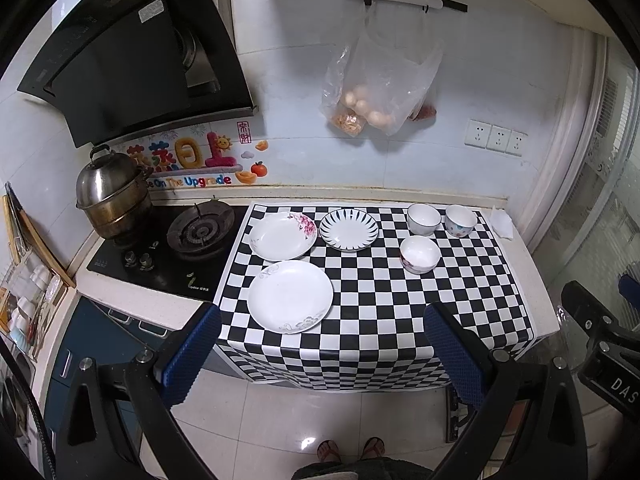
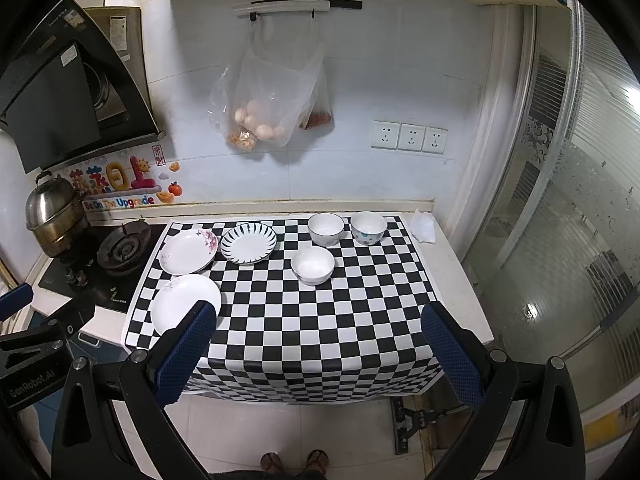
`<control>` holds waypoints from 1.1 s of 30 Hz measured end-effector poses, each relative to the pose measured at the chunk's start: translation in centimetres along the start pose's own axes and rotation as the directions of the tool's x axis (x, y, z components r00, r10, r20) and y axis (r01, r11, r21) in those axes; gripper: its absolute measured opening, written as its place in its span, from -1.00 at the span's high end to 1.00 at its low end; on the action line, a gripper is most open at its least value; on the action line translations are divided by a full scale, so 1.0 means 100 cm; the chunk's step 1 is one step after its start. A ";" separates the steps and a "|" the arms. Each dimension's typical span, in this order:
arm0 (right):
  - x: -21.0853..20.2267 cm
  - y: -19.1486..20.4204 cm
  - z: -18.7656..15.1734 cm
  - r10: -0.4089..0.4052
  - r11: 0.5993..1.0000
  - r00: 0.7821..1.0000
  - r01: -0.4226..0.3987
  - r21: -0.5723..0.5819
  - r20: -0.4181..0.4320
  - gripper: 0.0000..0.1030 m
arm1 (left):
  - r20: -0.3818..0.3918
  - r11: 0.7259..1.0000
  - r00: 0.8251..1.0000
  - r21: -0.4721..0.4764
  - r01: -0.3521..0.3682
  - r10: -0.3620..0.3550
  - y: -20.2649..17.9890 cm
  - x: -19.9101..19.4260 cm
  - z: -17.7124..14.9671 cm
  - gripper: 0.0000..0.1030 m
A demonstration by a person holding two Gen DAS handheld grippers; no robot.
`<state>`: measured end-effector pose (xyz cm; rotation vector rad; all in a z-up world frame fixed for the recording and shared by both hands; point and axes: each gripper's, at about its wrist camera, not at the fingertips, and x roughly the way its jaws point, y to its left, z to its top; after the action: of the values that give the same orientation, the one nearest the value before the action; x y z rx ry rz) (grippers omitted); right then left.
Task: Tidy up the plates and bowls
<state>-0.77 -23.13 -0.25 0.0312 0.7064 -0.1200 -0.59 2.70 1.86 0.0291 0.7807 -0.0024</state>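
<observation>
Six pieces of crockery sit on the checkered cloth [image 1: 360,300], all apart except two. The plain white plate [image 1: 290,297] with grey scrollwork lies nearest the cloth's front edge, on its stove side. Behind it the blossom plate [image 1: 282,236], pink flowers at its rim, just touches the blue-rayed plate [image 1: 349,229] nearer the cloth's back edge. Across the cloth, two bowls stand at the back edge: a white bowl [image 1: 423,219] and a spotted bowl [image 1: 461,220], with a third bowl [image 1: 419,254], patterned at its base, just in front of them. The cloth's front middle and its front corner on the bowls' side are bare, and its front edge hangs over the counter [image 1: 532,272]. The left gripper [image 1: 322,350] and the right gripper [image 2: 318,354] hover before that edge, jaws wide apart, holding nothing.
</observation>
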 end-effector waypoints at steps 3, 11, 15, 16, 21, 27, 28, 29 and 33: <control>-0.001 0.001 -0.001 0.002 1.000 1.000 -0.002 0.001 0.003 -1.00 | 0.003 1.000 1.000 -0.001 -0.003 0.003 0.001 -0.001 0.000 -1.00; -0.001 0.002 0.000 0.000 1.000 1.000 0.000 0.000 0.004 -1.00 | 0.006 1.000 1.000 0.002 -0.002 0.002 0.001 -0.002 0.000 -1.00; -0.003 0.002 -0.001 0.002 1.000 1.000 -0.002 0.001 0.006 -1.00 | 0.008 1.000 1.000 0.002 -0.004 0.004 -0.001 -0.003 0.001 -1.00; -0.003 0.002 -0.001 0.002 1.000 1.000 -0.002 0.000 0.006 -1.00 | 0.008 1.000 1.000 0.002 -0.004 0.004 -0.001 -0.003 0.001 -1.00; -0.003 0.002 0.000 0.004 1.000 1.000 -0.004 0.000 0.007 -1.00 | 0.008 1.000 1.000 0.000 -0.004 0.004 0.000 -0.003 0.000 -1.00; -0.001 0.001 0.005 0.019 1.000 1.000 -0.019 0.000 -0.001 -1.00 | 0.003 1.000 1.000 -0.003 -0.010 0.010 -0.004 -0.004 0.002 -1.00; 0.000 0.001 0.006 0.022 1.000 1.000 -0.022 0.000 -0.005 -1.00 | 0.003 1.000 1.000 -0.004 -0.011 0.011 -0.004 -0.004 0.002 -1.00; 0.001 -0.002 0.005 0.025 1.000 1.000 -0.025 0.000 -0.006 -1.00 | 0.003 1.000 1.000 -0.005 -0.008 0.008 -0.003 -0.004 0.002 -1.00; 0.004 -0.009 0.005 0.036 0.999 0.999 -0.036 0.003 -0.008 -1.00 | -0.007 1.000 1.000 -0.011 -0.007 0.007 -0.004 -0.001 0.001 -1.00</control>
<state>-0.26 -24.06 -0.11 0.0475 0.7136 -0.0863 -0.60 2.26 1.97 0.0214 0.7875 0.0082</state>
